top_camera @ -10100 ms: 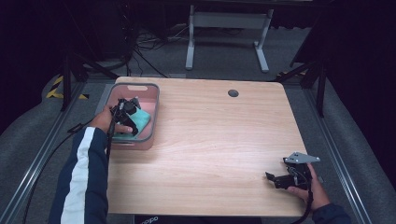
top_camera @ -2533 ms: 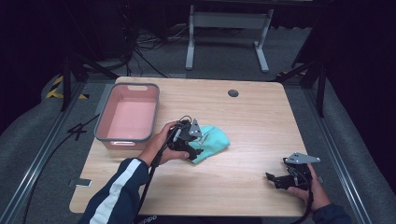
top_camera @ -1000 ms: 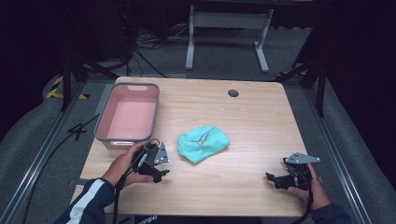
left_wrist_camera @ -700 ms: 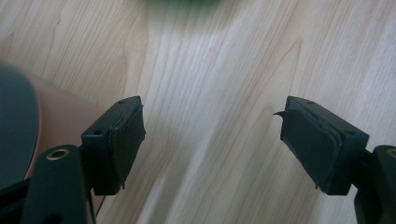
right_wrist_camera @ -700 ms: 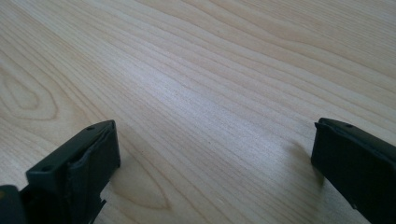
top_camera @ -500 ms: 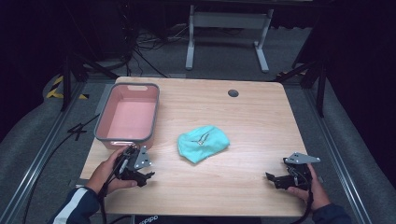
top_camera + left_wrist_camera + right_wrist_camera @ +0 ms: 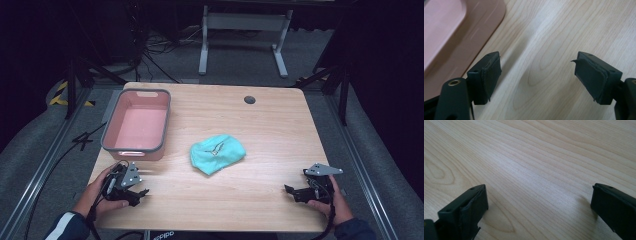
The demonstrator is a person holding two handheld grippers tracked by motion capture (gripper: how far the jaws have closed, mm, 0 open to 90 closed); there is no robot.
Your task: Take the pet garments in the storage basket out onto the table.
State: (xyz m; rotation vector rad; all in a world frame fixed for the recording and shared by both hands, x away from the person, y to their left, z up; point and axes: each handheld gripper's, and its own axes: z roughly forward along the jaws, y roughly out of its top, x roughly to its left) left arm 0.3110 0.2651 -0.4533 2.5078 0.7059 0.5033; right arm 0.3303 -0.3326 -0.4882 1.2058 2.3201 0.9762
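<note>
The teal cloth [image 7: 217,153] lies crumpled near the middle of the bench [image 7: 270,120], just right of the pink bin [image 7: 136,124] but apart from it — its long axis runs slightly up toward the far right. The left tool [image 7: 136,190] sits at the near-left edge, jaws apart on nothing, the bin's wall beside it. The right tool [image 7: 292,191] rests at the near-right edge, jaws wide and empty. The cloth lies forward between both — roughly level in reach, the left hand perhaps nearer.
</note>
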